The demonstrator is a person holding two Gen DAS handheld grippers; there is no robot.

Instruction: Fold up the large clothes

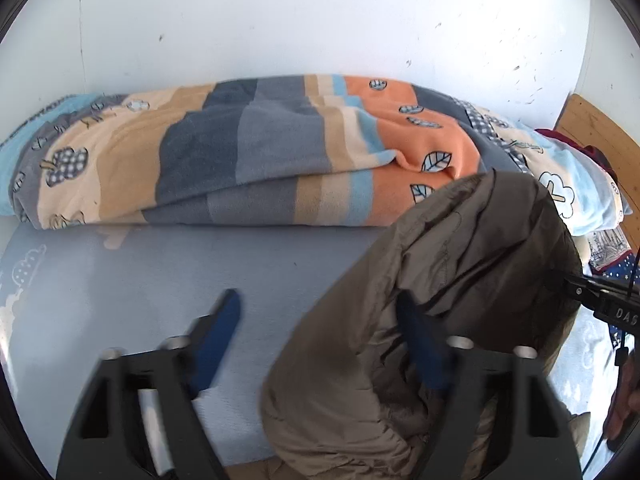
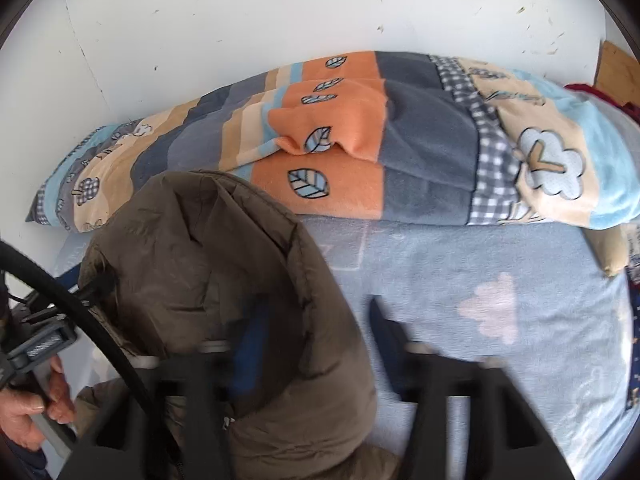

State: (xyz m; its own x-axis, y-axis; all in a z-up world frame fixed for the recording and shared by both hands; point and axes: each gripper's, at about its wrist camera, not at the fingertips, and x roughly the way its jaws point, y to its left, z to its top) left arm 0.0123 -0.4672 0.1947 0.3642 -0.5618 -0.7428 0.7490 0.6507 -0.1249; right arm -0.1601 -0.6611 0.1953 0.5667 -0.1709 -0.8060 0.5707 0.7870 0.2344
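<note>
An olive-brown padded jacket (image 1: 452, 280) is seen bunched and raised above a pale blue bed sheet (image 1: 140, 280) printed with faint white clouds. In the left wrist view the jacket fills the lower right, and its fabric is draped against the right-hand blue-padded finger of the left gripper (image 1: 320, 336). The other finger stands apart over bare sheet, so the jaws are spread wide and nothing is pinched between them.

In the right wrist view the jacket (image 2: 224, 280) occupies the lower left and is draped over the left-hand finger of the right gripper (image 2: 316, 344). The other finger is seen clear of the cloth, above the sheet (image 2: 500, 280), where a pale pink cloud print lies. These jaws are likewise parted, with no cloth clamped between them, though the frame is blurred by motion.

Each gripper is glimpsed by the other camera at the jacket's far edge. On the right gripper's body (image 1: 600, 300), the white letters "DAS" can be read before the frame cuts them off. A bare hand (image 2: 32, 412) is seen on the left gripper's handle.

Along the white wall (image 1: 280, 20) a rolled fleece blanket (image 1: 260, 160) is laid, striped in grey, tan, orange and light blue, with leaf and tree motifs. A wooden headboard (image 1: 600, 136) is visible at the far right.
</note>
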